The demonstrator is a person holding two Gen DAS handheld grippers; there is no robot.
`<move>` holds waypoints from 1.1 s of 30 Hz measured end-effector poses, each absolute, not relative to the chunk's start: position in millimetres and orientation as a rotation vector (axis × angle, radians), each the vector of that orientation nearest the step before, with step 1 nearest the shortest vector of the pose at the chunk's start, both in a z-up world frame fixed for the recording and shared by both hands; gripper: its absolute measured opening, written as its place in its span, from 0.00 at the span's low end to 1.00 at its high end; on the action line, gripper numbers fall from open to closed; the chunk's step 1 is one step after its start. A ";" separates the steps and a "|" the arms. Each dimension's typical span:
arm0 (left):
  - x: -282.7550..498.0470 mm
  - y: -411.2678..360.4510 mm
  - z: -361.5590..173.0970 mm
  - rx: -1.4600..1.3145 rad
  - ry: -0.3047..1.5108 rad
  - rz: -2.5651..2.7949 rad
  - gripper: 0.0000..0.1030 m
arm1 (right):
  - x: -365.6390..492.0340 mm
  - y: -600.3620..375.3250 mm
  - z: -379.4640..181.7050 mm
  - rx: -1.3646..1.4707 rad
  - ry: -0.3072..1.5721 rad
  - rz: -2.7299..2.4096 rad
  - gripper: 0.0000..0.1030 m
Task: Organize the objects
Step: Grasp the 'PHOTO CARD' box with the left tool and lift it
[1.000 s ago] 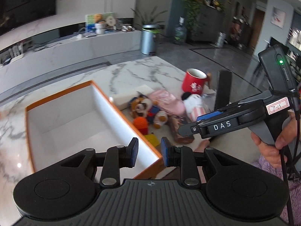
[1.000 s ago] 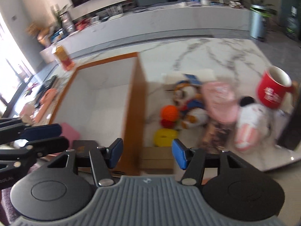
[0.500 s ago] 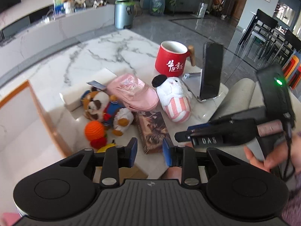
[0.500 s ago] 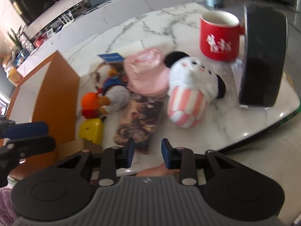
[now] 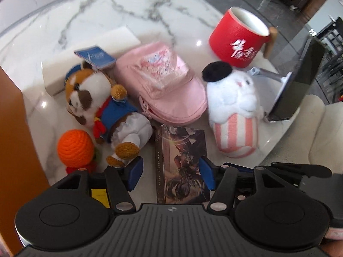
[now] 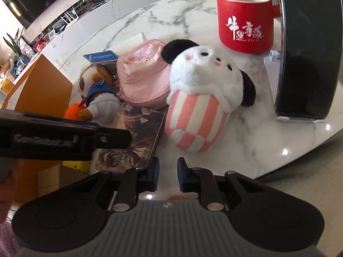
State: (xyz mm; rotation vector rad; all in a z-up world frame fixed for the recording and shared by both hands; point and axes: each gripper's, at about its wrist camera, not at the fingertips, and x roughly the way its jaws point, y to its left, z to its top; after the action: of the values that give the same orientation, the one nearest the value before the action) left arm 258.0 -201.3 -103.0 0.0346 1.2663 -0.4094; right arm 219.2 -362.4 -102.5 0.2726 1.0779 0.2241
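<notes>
Reading what I can first: the blue tag (image 6: 100,57) says "OCEAN PARK", the red mug (image 6: 245,24) carries white Chinese characters, and the side of my left gripper, seen from the right wrist, reads "GenRobot.ai", blurred. The book's (image 5: 182,162) spine has lettering too small for me to make out.

My left gripper (image 5: 171,174) hangs over the near end of the book with its jaws spread wide; they have just been opening. The book sits between the blue pads, but they do not press on it. Its long axis runs near to far, spine on the left, dark illustrated cover up, lying flat. My right gripper (image 6: 168,176) has just been closing; its jaws stand nearly together, a narrow gap left, with only bare marble between them, just right of the book's near corner.

Far of the book lies a pink pouch (image 5: 163,81). Left of it sits a brown plush (image 5: 98,107) in a blue top, with an orange knit ball (image 5: 75,147) near it. Right of the book lies a panda plush (image 6: 203,94) with a pink-striped body, head toward the mug. A dark phone (image 6: 308,49) stands on a stand at the right edge.

Everything rests on a white marble table (image 5: 90,21) with grey veins. An orange box (image 6: 42,90) wall stands at the left. Beyond are a long white counter and a dark screen on the wall.
</notes>
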 end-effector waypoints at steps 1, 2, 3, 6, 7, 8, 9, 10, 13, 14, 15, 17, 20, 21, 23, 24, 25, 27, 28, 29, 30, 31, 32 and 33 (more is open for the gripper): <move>259.1 -201.8 -106.1 0.027 1.277 -0.409 0.67 | 220.2 -363.7 -103.2 0.282 1.074 0.230 0.18; 259.9 -201.6 -108.4 0.005 1.286 -0.417 0.67 | 221.1 -364.0 -103.8 0.287 1.072 0.235 0.18; 260.8 -201.8 -110.5 -0.014 1.297 -0.424 0.66 | 221.7 -363.9 -104.3 0.290 1.069 0.240 0.18; 262.8 -202.7 -111.0 -0.033 1.299 -0.431 0.63 | 222.4 -361.7 -104.9 0.287 1.065 0.248 0.17; 262.3 -202.6 -108.8 -0.028 1.290 -0.430 0.57 | 222.7 -361.1 -104.8 0.283 1.064 0.249 0.16; 261.7 -202.6 -105.0 -0.023 1.281 -0.428 0.53 | 222.8 -360.8 -104.9 0.281 1.064 0.247 0.14; 261.1 -202.2 -100.9 -0.020 1.274 -0.426 0.46 | 222.6 -360.8 -105.3 0.281 1.065 0.246 0.12; 260.1 -201.5 -96.7 -0.018 1.268 -0.428 0.40 | 222.7 -361.1 -106.2 0.288 1.068 0.248 0.08; 254.8 -202.0 -83.1 0.002 1.247 -0.427 0.34 | 221.4 -360.3 -107.9 0.300 1.076 0.257 0.02; 251.6 -201.9 -79.8 0.014 1.242 -0.421 0.33 | 220.7 -358.6 -107.8 0.296 1.079 0.263 0.02; 248.5 -202.6 -77.2 0.027 1.237 -0.415 0.32 | 219.9 -356.8 -107.8 0.293 1.082 0.271 0.02; 242.7 -203.5 -72.7 0.042 1.231 -0.408 0.31 | 217.8 -353.7 -108.0 0.288 1.086 0.286 0.02; 237.0 -204.3 -68.6 0.048 1.231 -0.411 0.29 | 215.7 -353.1 -107.9 0.289 1.090 0.295 0.02; 235.4 -203.9 -67.5 0.043 1.232 -0.411 0.29 | 215.5 -353.9 -108.0 0.293 1.092 0.295 0.02; 233.7 -202.8 -66.1 0.019 1.236 -0.413 0.28 | 214.8 -355.8 -107.9 0.301 1.097 0.295 0.02; 233.6 -202.7 -66.2 0.001 1.241 -0.421 0.27 | 214.7 -356.9 -107.8 0.304 1.101 0.290 0.02; 233.8 -203.2 -67.3 -0.019 1.256 -0.429 0.27 | 214.1 -358.0 -107.2 0.306 1.104 0.284 0.02; 232.5 -208.3 -71.9 -0.026 1.267 -0.450 0.27 | 211.5 -359.0 -105.5 0.304 1.100 0.291 0.03; 231.6 -211.1 -72.9 -0.021 1.262 -0.452 0.27 | 210.6 -358.4 -105.3 0.299 1.100 0.295 0.03; 230.5 -213.5 -74.0 -0.015 1.256 -0.446 0.27 | 209.6 -357.4 -105.1 0.294 1.100 0.302 0.03; 230.5 -215.4 -75.1 -0.009 1.252 -0.436 0.27 | 209.2 -356.4 -105.3 0.288 1.102 0.307 0.03; 230.7 -216.4 -76.1 -0.006 1.251 -0.431 0.28 | 208.6 -355.6 -105.4 0.280 1.102 0.307 0.03; 230.2 -217.8 -77.2 0.002 1.251 -0.428 0.28 | 208.3 -355.6 -105.7 0.279 1.104 0.310 0.03; 229.8 -219.3 -78.2 0.012 1.250 -0.425 0.28 | 208.4 -356.0 -106.1 0.282 1.107 0.312 0.03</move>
State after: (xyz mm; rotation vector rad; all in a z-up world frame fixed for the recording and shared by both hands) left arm 229.8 -219.3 -78.2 0.0121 1.2505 -0.4255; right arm 208.3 -356.0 -106.1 0.2816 1.1066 0.3116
